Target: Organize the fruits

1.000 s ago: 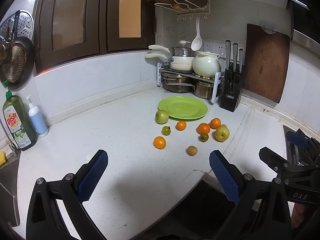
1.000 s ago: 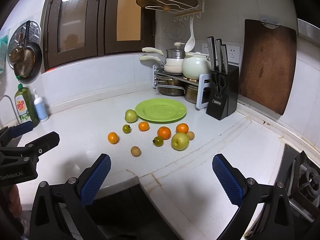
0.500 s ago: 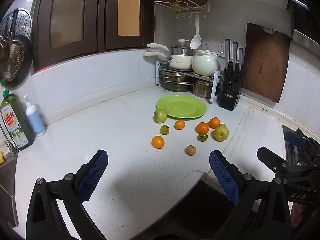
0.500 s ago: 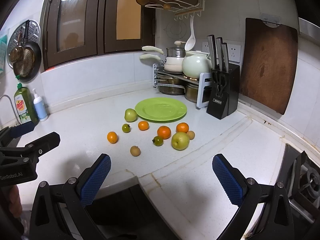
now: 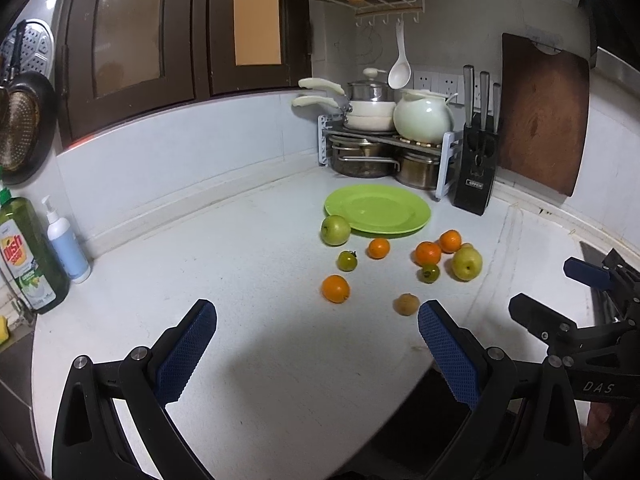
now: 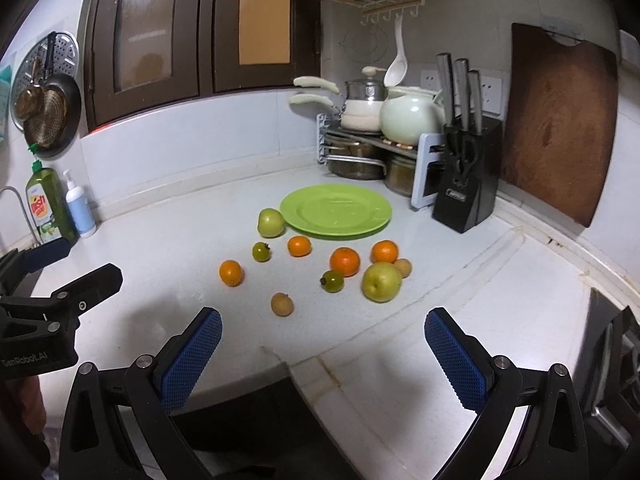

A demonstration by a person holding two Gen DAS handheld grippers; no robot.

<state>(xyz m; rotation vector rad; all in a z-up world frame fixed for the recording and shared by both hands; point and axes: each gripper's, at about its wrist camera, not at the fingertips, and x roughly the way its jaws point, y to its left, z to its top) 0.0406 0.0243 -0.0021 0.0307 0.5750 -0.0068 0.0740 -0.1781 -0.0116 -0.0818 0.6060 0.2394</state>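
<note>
An empty green plate (image 5: 378, 208) (image 6: 335, 210) lies on the white counter. In front of it lie loose fruits: a green apple (image 5: 335, 230) (image 6: 271, 222), a yellow-green apple (image 5: 466, 263) (image 6: 381, 281), several oranges such as one at the left (image 5: 335, 288) (image 6: 231, 272), two small green tomatoes (image 5: 347, 261) (image 6: 332, 281) and a small brown fruit (image 5: 406, 304) (image 6: 282, 303). My left gripper (image 5: 316, 344) is open and empty, short of the fruits. My right gripper (image 6: 323, 346) is open and empty, above the counter's front edge.
A pot rack (image 5: 384, 148) with pots and a teapot, a black knife block (image 5: 476, 176) and a wooden cutting board (image 5: 542, 116) stand at the back. Dish soap (image 5: 28, 256) and a pump bottle (image 5: 68, 244) stand at the left. A stove edge (image 6: 616, 352) is at the right.
Both grippers have drifted slightly forward toward the fruits. Their jaws stay open and nothing on the counter has moved.
</note>
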